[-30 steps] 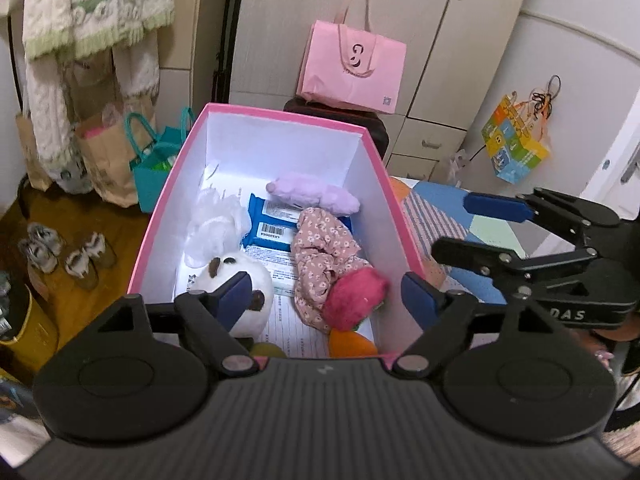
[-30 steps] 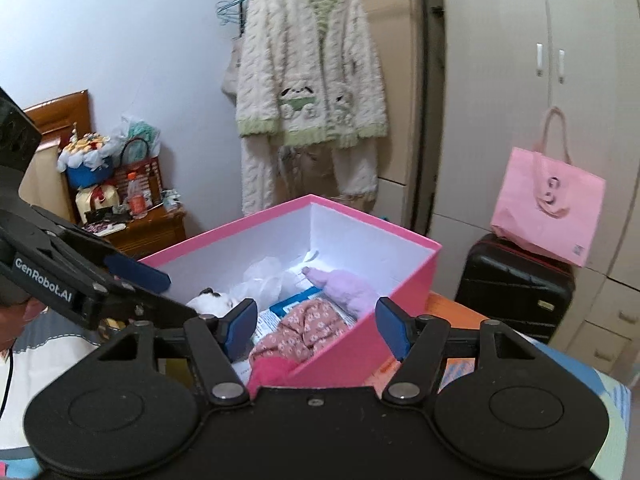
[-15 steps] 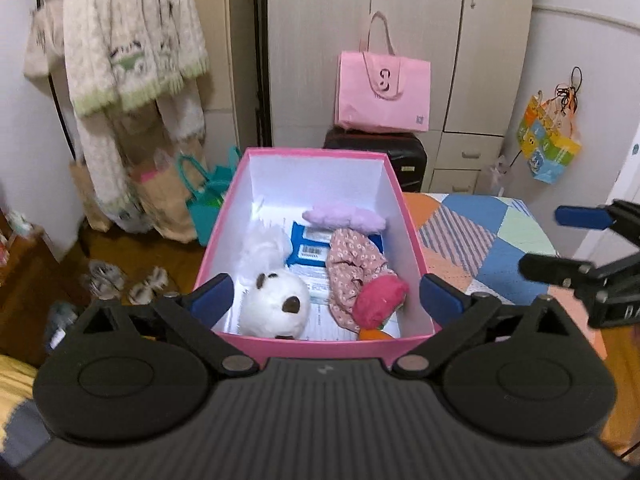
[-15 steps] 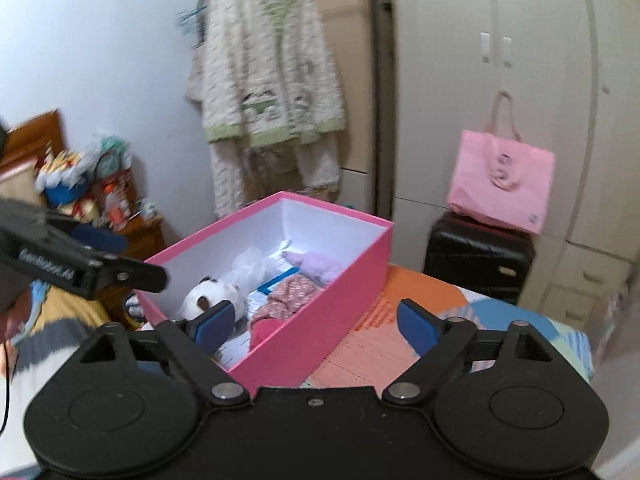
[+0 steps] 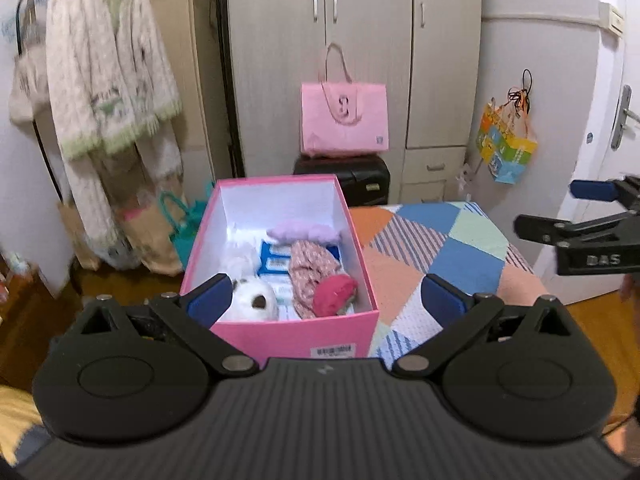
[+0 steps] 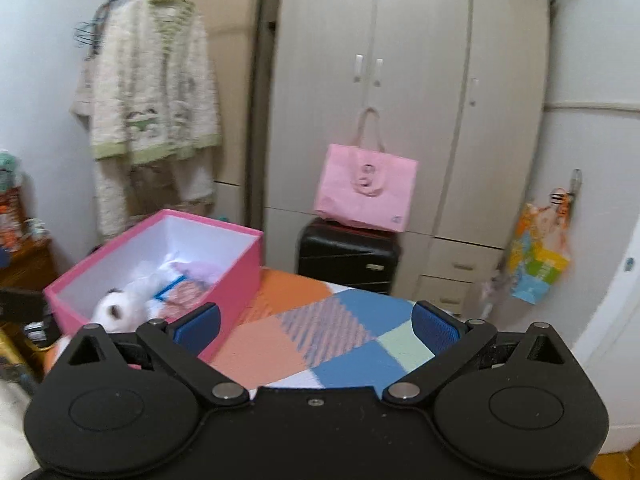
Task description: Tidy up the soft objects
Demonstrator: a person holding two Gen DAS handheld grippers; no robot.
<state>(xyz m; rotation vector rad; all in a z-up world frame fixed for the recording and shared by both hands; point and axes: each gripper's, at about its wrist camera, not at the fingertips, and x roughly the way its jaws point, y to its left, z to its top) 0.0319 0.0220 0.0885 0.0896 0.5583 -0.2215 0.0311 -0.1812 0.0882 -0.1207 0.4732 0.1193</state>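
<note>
A pink box (image 5: 304,336) with a white inside stands on the left of a patchwork cover (image 5: 440,248). It holds a white plush toy (image 5: 256,300), a floral pink cloth (image 5: 308,272), a magenta plush (image 5: 334,298), a lilac plush (image 5: 302,232) and a blue packet (image 5: 274,264). My left gripper (image 5: 326,300) is open and empty, held back from the box's near wall. My right gripper (image 6: 316,326) is open and empty above the cover (image 6: 320,340), right of the box (image 6: 236,280); it also shows in the left wrist view (image 5: 560,210).
A black suitcase (image 5: 360,180) with a pink bag (image 5: 344,120) on it stands against the wardrobe (image 5: 360,40). A cream cardigan (image 5: 108,80) hangs at left above floor bags (image 5: 160,236). A colourful bag (image 5: 506,148) hangs at right beside a door (image 5: 616,120).
Both grippers have pulled back and up from the box, still open and empty. The box looks smaller and more of the cover shows. The right gripper has turned rightward.
</note>
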